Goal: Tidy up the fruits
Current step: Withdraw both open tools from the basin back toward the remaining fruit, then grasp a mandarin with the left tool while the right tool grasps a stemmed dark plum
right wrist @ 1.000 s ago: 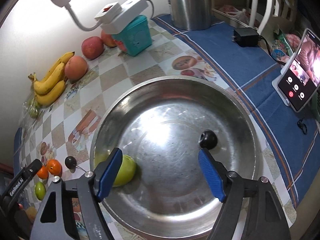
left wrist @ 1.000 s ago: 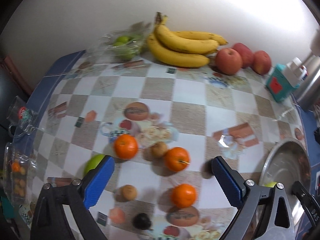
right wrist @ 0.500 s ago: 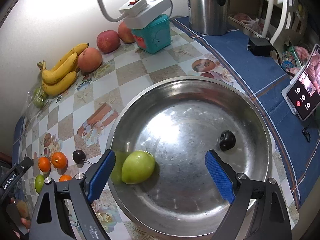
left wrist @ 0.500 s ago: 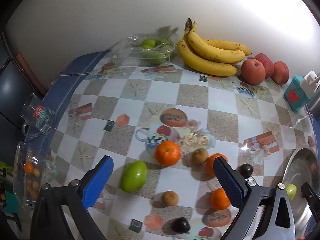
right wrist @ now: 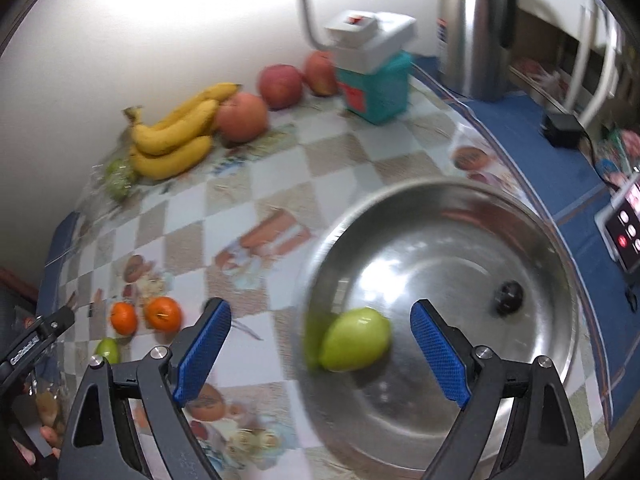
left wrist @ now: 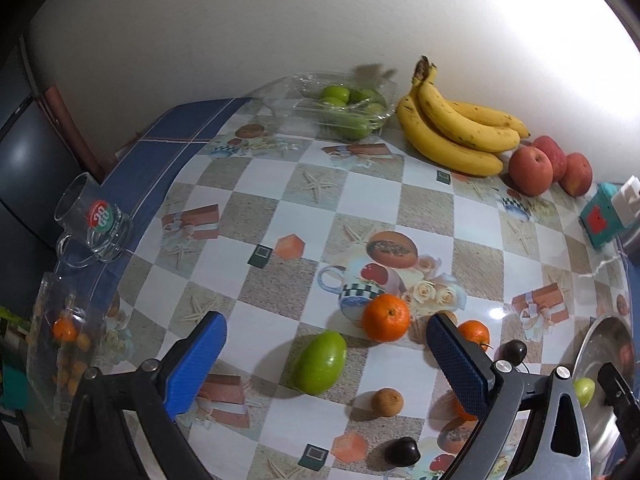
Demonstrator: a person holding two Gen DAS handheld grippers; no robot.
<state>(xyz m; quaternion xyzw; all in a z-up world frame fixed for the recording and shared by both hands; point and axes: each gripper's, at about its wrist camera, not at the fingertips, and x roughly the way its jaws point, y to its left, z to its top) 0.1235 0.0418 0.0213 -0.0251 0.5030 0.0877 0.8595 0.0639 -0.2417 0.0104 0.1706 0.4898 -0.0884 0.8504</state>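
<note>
My left gripper (left wrist: 324,322) hangs open over the checked tablecloth, and a green mango (left wrist: 320,362) lies on the cloth between its fingers, untouched. Around it lie oranges (left wrist: 386,317), small brown fruits (left wrist: 386,401) and dark plums (left wrist: 402,451). My right gripper (right wrist: 320,312) is open and empty above the near left rim of the steel bowl (right wrist: 440,188). In the bowl lie a second green mango (right wrist: 354,344) and a dark plum (right wrist: 509,297). Neither blue pad touches that mango.
Bananas (left wrist: 452,132), apples (left wrist: 534,170) and a clear tray of green fruit (left wrist: 348,108) line the wall. A glass mug (left wrist: 94,220) and a clear container (left wrist: 60,344) sit at the left edge. A teal box (right wrist: 376,88), kettle (right wrist: 476,28) and phone (right wrist: 624,236) stand beyond the bowl.
My right jaws widened and drew back from the mango, which now lies free in the bowl. My left gripper drifted left across the table, bringing the other mango between its fingers.
</note>
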